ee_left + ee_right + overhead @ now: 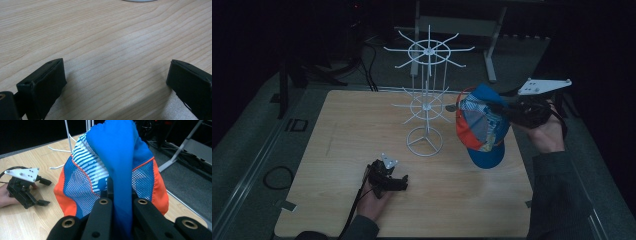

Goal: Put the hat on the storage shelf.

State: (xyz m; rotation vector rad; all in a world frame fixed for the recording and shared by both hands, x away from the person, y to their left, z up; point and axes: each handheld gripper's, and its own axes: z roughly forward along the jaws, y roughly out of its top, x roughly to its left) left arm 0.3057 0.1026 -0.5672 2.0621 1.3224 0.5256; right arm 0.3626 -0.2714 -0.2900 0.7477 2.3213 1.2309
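Observation:
A blue, orange and white mesh cap (482,130) hangs in the air over the table's right side, beside a white wire hook rack (426,105). My right gripper (498,110) is shut on it. In the right gripper view the jaws pinch a fold of the cap's blue fabric (122,170), with the right gripper (122,197) closed tight around it. My left gripper (402,181) rests on the wooden table (347,140) near the front, held by a hand. Its jaws stand wide apart with nothing between them, as the left gripper (115,80) shows over bare wood.
The rack stands on a round base (424,141) at the table's middle, with two tiers of thin hooks. Its base rim (138,0) lies ahead of the left gripper. A metal frame leg (490,55) and cables lie on the dark floor beyond the table.

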